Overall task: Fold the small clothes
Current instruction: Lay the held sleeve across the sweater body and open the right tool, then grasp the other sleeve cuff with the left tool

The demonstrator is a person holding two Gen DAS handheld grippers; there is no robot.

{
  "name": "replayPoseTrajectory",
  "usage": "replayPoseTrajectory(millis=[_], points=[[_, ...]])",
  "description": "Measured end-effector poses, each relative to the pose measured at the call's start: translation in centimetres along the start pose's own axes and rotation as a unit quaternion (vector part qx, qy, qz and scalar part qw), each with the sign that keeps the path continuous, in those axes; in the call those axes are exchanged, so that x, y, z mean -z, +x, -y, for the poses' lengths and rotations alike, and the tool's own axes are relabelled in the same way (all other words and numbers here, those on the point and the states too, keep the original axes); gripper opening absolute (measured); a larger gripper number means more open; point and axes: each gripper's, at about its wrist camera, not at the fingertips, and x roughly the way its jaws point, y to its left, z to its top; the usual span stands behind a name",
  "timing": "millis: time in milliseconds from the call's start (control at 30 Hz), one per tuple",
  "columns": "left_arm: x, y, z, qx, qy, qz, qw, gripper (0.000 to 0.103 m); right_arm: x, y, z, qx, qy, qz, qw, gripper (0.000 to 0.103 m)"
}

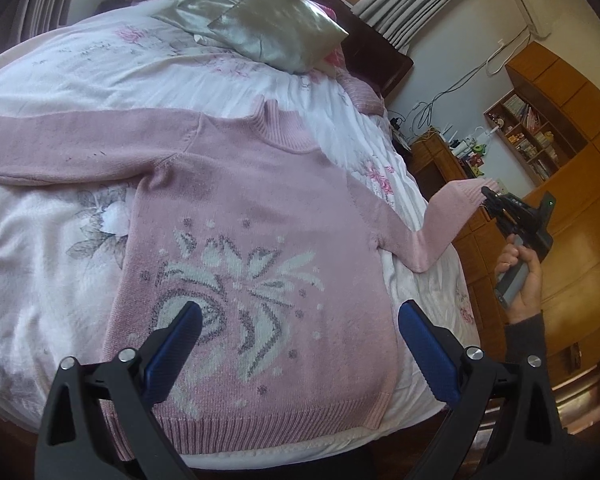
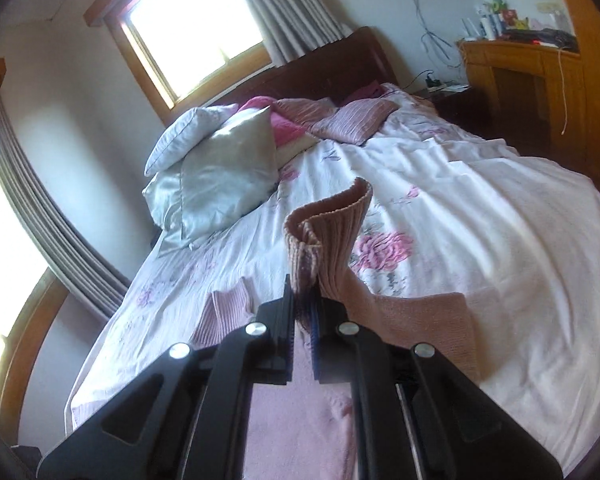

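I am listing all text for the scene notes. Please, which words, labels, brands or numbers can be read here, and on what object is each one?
None can be read.
Books on the wooden shelf: spines too small and blurred.
Bottles and boxes on the desk: labels blurred.
Pink sweater: a knitted flower pattern only, no letters.

No text, label, brand or number can be read in either view. The book spines on the wooden shelf (image 1: 530, 136) are too small and blurred to make out, and so are the bottles and packets on the desk (image 2: 516, 60). The pink sweater (image 1: 252, 248) carries only a knitted leaf pattern, no lettering.
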Motion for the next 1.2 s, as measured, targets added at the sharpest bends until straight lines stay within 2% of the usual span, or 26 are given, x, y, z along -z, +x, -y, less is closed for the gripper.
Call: replayPoseTrajectory(millis=[100, 267, 400, 533, 600, 667, 733, 767, 833, 1000, 1067, 1200], points=[[-0.8, 0.5, -0.7, 0.018, -0.007, -0.002, 0.9998, 0.099, 2.1, 3.1, -3.2, 0.011, -0.037, -0.023, 0.999, 0.005], [-2.3, 2.6, -2.3, 0.06, -0.035, -0.008, 0.9976, 0.099, 7.9, 9.6, -7.4, 0.049, -0.103, -0.08, 0.99, 0.005], [-3.8, 5.4, -3.5, 0.089, -0.054, -0.014, 0.9945, 0.099, 14.3, 15.2, -9.3, 0.089, -0.163, -0.136, 0.973, 0.005], [-5.3, 9.4, -4.1, 0.123, -0.071, -0.038, 0.9891, 0.099, 19.9, 19.2, -10.6, 0.117, -0.223, -0.188, 0.949, 0.006], [-6.2, 11.9, -4.1, 0.149, -0.078, -0.057, 0.9842, 0.099, 21.5, 19.5, -10.9, 0.118, -0.237, -0.206, 0.942, 0.018], [-7.3, 14.8, -3.9, 0.169, -0.09, -0.076, 0.9785, 0.099, 21.6, 17.7, -10.6, 0.102, -0.222, -0.197, 0.949, 0.021], [-8.4, 17.8, -3.5, 0.195, -0.106, -0.096, 0.9704, 0.099, 20.9, 14.3, -9.4, 0.076, -0.176, -0.181, 0.965, 0.032], [-8.9, 19.6, -3.1, 0.206, -0.114, -0.108, 0.9658, 0.099, 20.6, 12.5, -8.9, 0.068, -0.16, -0.175, 0.969, 0.042], [-10.0, 23.3, -2.1, 0.219, -0.127, -0.127, 0.959, 0.099, 21.0, 8.9, -7.8, 0.047, -0.137, -0.167, 0.975, 0.044], [-11.3, 31.9, 0.4, 0.173, -0.136, -0.184, 0.958, 0.099, 24.9, 0.6, -4.4, 0.016, -0.076, -0.168, 0.983, 0.046], [-11.3, 34.2, 1.2, 0.14, -0.133, -0.202, 0.9602, 0.099, 26.7, -2.2, -2.8, 0.025, -0.056, -0.168, 0.984, 0.051], [-11.5, 36.4, 3.2, 0.097, -0.107, -0.227, 0.9632, 0.097, 29.6, -6.1, 0.7, 0.027, 0.012, -0.178, 0.984, 0.052]])
